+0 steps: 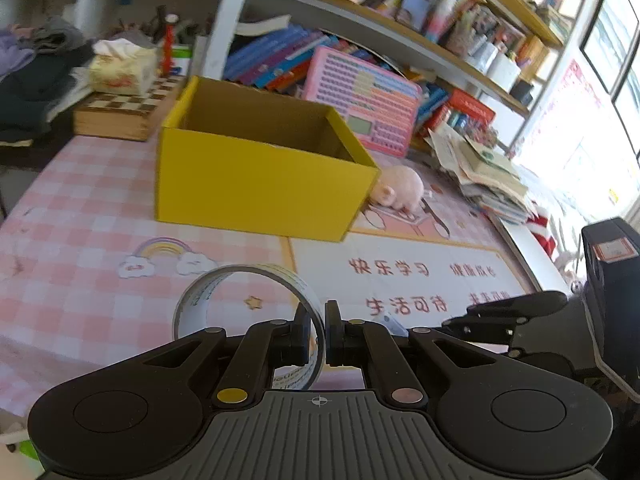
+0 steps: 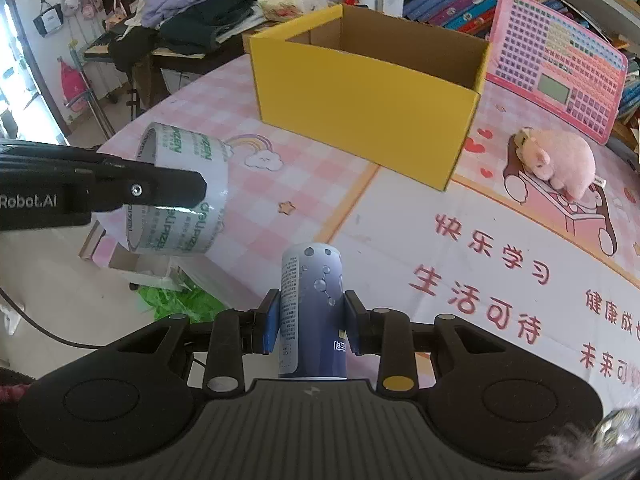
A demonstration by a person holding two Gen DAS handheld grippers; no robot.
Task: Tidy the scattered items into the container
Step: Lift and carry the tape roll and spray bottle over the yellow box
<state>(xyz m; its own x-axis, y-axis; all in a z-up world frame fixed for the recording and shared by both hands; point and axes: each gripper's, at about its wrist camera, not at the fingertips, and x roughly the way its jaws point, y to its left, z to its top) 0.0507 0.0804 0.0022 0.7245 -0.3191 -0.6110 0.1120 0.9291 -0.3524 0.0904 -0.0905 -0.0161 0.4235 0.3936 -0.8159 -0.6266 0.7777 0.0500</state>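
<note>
An open yellow cardboard box (image 1: 256, 188) (image 2: 360, 92) stands on the pink checked tablecloth, ahead of both grippers. My left gripper (image 1: 318, 332) (image 2: 192, 190) is shut on the wall of a clear tape roll (image 1: 248, 280) (image 2: 180, 192) with green print, held in the air above the near table edge. My right gripper (image 2: 312, 320) is shut on a blue can (image 2: 314, 304), upright between the pads; the gripper's body also shows in the left wrist view (image 1: 516, 316). A pink plush pig (image 1: 400, 190) (image 2: 560, 164) lies on the table to the right of the box.
A pink toy keyboard (image 2: 560, 64) (image 1: 372, 100) leans against bookshelves behind the box. A chessboard case (image 1: 128, 112) with a tissue pack sits left of the box. A paper stack (image 1: 480, 172) lies at the right. Clothes (image 2: 200, 12) are piled at the far left.
</note>
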